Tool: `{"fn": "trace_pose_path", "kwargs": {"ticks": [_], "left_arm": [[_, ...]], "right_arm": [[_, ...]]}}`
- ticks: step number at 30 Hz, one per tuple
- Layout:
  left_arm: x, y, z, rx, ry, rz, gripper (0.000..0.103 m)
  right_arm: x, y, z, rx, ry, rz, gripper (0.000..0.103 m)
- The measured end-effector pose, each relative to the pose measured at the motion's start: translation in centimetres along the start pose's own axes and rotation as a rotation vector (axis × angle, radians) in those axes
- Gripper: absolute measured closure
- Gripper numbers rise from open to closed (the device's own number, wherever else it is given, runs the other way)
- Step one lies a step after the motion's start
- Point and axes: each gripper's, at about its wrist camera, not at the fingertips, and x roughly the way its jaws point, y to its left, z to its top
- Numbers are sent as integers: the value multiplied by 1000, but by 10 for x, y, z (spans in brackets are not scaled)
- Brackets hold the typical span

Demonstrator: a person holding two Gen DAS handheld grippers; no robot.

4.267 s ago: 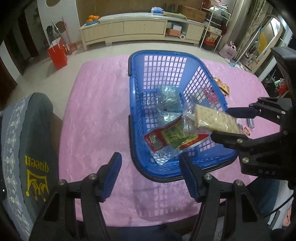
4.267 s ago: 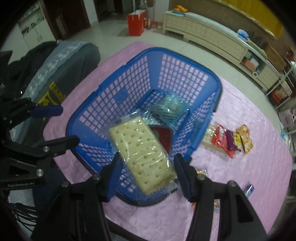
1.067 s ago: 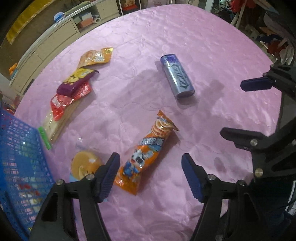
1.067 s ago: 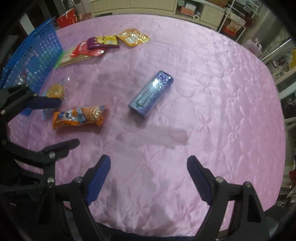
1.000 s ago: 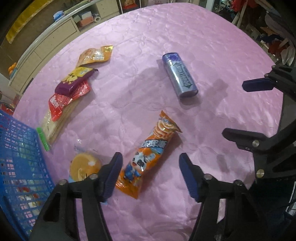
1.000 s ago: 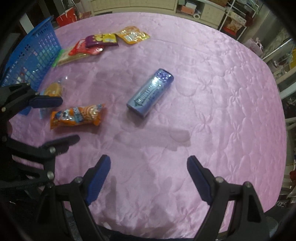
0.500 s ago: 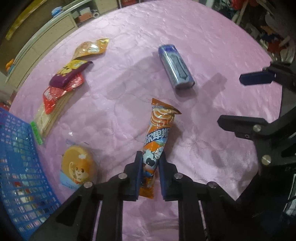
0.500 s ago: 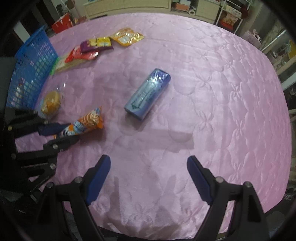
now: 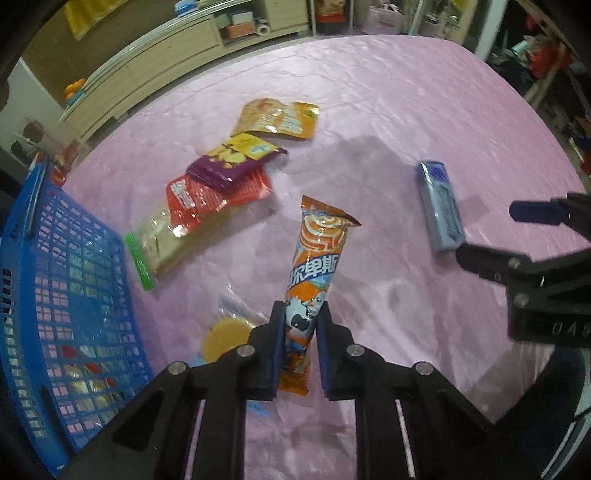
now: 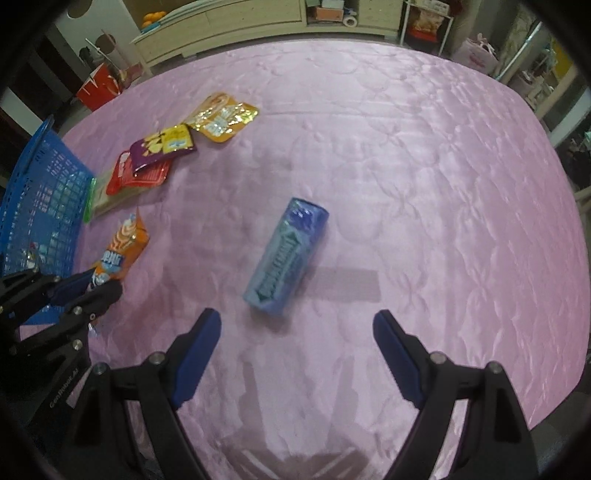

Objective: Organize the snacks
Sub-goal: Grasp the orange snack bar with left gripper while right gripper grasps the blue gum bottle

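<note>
My left gripper (image 9: 300, 315) is shut on the lower end of a long orange snack packet (image 9: 317, 254) and holds it above the pink tablecloth; the packet also shows in the right wrist view (image 10: 122, 247). My right gripper (image 10: 297, 326) is open and empty, just short of a blue-grey snack pack (image 10: 286, 256) lying flat; that pack also shows in the left wrist view (image 9: 439, 206). The blue basket (image 9: 55, 295) stands at the left with several snacks inside.
A pile of packets lies near the basket: an orange-gold pouch (image 9: 277, 120), a purple packet (image 9: 232, 162), a red packet (image 9: 207, 195) and a cracker pack (image 9: 166, 243). A round yellow cake (image 9: 225, 332) lies under my left gripper. A cabinet (image 10: 240, 18) stands beyond the table.
My left gripper closed on the orange packet and lifted and turned it toward the basket. My right gripper moved closer to the blue-grey pack and stayed open.
</note>
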Motion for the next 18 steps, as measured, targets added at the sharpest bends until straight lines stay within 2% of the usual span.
{"fn": "trace_pose_path", "kwargs": {"ticks": [2,7,8,11,13,14,15,18], "left_arm": [[5,6,9,-22,0,8,89],[18,21,22,-89,2,1,89],[20,21,23,-89,3,-2,89],[26,20,23,-80,13,-6,89],[22,17,17,-79,14,-12,89],[21,16,16,-76,13,-15,89],[21,16,16,-74,11,-16,89],[17,15,12,-74,10,-19,89]], "right_arm": [[3,2,5,0,4,4,16],[20,7,18,0,29,-24,31],[24,7,19,0,36,-28,35],[34,7,21,3,52,-51,39],[42,9,25,12,60,-33,43],[44,8,25,6,57,-34,48],[44,11,24,-12,46,-47,61],[45,15,19,-53,44,-59,64]]}}
